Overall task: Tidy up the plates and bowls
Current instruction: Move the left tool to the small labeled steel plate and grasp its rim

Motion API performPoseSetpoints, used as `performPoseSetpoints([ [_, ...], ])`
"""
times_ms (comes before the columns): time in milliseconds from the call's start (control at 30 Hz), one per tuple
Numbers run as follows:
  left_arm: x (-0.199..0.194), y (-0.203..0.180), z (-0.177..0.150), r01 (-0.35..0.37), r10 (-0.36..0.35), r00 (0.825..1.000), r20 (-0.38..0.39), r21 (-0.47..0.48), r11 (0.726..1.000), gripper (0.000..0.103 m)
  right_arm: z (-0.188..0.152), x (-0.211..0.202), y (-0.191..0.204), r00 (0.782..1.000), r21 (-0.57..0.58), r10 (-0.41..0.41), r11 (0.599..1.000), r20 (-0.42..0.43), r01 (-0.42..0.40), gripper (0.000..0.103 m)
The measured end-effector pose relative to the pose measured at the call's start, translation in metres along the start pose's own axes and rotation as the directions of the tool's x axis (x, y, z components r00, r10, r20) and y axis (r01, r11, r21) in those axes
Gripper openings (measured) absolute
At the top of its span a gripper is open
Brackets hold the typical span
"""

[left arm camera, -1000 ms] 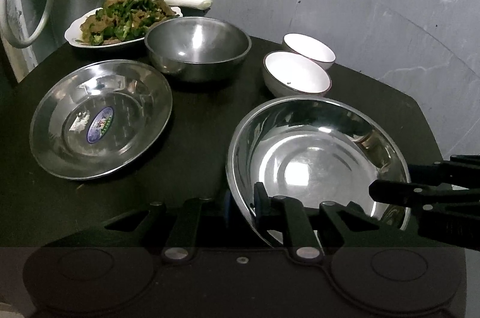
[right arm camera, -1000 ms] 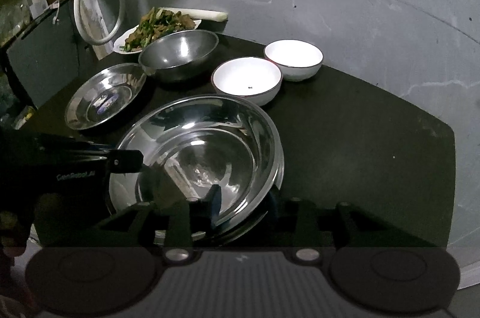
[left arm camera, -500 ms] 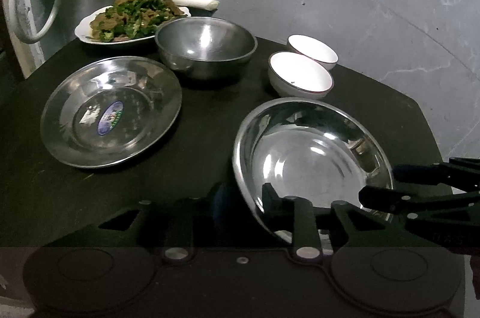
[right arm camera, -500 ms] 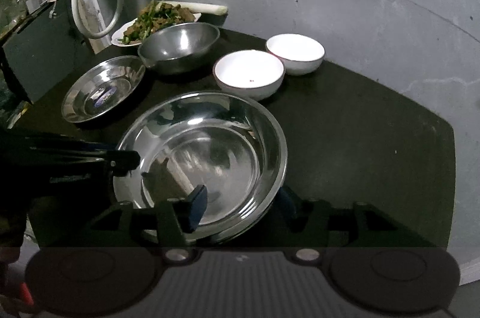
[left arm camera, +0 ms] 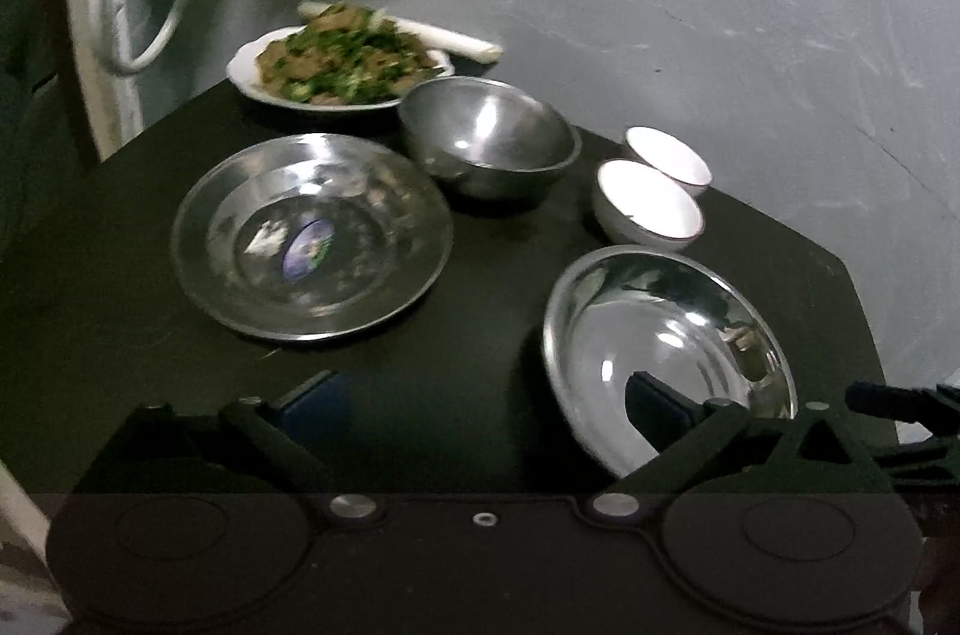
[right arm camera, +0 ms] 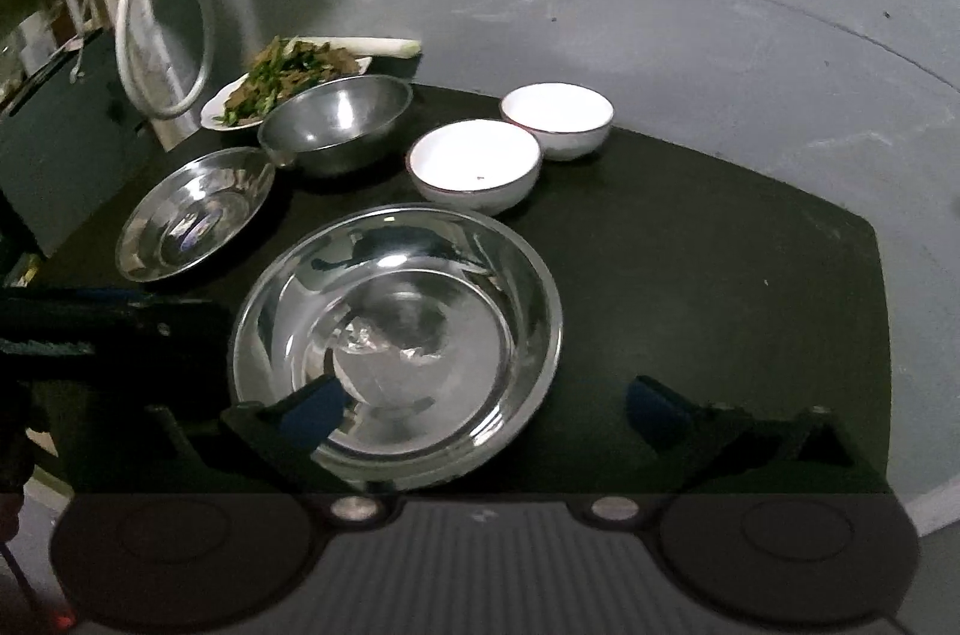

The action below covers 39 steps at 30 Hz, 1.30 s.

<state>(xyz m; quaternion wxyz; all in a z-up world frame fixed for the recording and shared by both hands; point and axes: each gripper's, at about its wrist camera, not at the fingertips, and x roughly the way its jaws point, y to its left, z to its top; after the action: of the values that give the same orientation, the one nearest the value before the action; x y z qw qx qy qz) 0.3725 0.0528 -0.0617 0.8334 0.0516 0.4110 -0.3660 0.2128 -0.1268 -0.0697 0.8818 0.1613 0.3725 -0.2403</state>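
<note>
The left gripper, clamped a second ago on the near rim of the large steel basin, is now released from it, and its jaws are opening wide. The right gripper is likewise freed from the basin's rim, its jaws opening. The basin is left resting free on the dark table.

A dark table carries a steel basin at the near right. The left gripper is opening, its right finger over the basin's near rim, its left finger over bare table, neither pressing it. A steel plate lies left; behind it a food dish, a steel bowl and two white bowls just beside each other.
</note>
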Motion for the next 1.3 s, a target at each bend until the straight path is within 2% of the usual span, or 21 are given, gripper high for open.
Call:
performPoseSetpoints([
  [200,-0.014,0.04,-0.001,-0.043,0.043,0.999,-0.005,-0.066,0.997,0.102,-0.006,-0.012,0.01,0.997,0.027,-0.02,0.999,0.079,0.018,0.103],
  [300,-0.021,0.065,0.002,-0.072,0.073,0.997,0.005,-0.122,0.99,0.102,-0.007,-0.012,0.022,0.992,0.046,-0.002,0.999,0.124,-0.004,0.103],
  [500,-0.034,0.112,0.01,-0.107,0.12,0.992,0.04,-0.247,0.963,0.102,0.001,-0.009,0.053,0.987,-0.03,0.057,0.998,0.151,-0.053,0.103],
  [633,-0.036,0.133,0.016,-0.116,0.142,0.987,0.068,-0.295,0.948,0.102,0.004,-0.004,0.07,0.988,-0.099,0.057,0.994,0.145,-0.043,0.103],
  [800,-0.032,0.154,0.032,-0.135,0.163,0.984,0.078,-0.286,0.949,0.102,0.029,0.002,0.09,0.986,-0.196,0.067,0.98,0.154,-0.037,0.103],
  [1033,-0.014,0.174,0.051,-0.148,0.178,0.981,0.081,-0.293,0.945,0.102,0.075,0.04,0.118,0.984,-0.185,0.156,0.973,0.083,-0.139,0.103],
  [1167,0.002,0.179,0.059,-0.121,0.142,0.988,0.06,-0.273,0.954,0.102,0.082,0.061,0.137,0.993,-0.216,0.097,0.973,0.064,-0.081,0.103],
  [1300,0.017,0.178,0.064,-0.095,0.107,0.994,0.035,-0.25,0.964,0.102,0.078,0.07,0.144,0.992,-0.176,0.097,0.981,0.075,-0.083,0.103],
])
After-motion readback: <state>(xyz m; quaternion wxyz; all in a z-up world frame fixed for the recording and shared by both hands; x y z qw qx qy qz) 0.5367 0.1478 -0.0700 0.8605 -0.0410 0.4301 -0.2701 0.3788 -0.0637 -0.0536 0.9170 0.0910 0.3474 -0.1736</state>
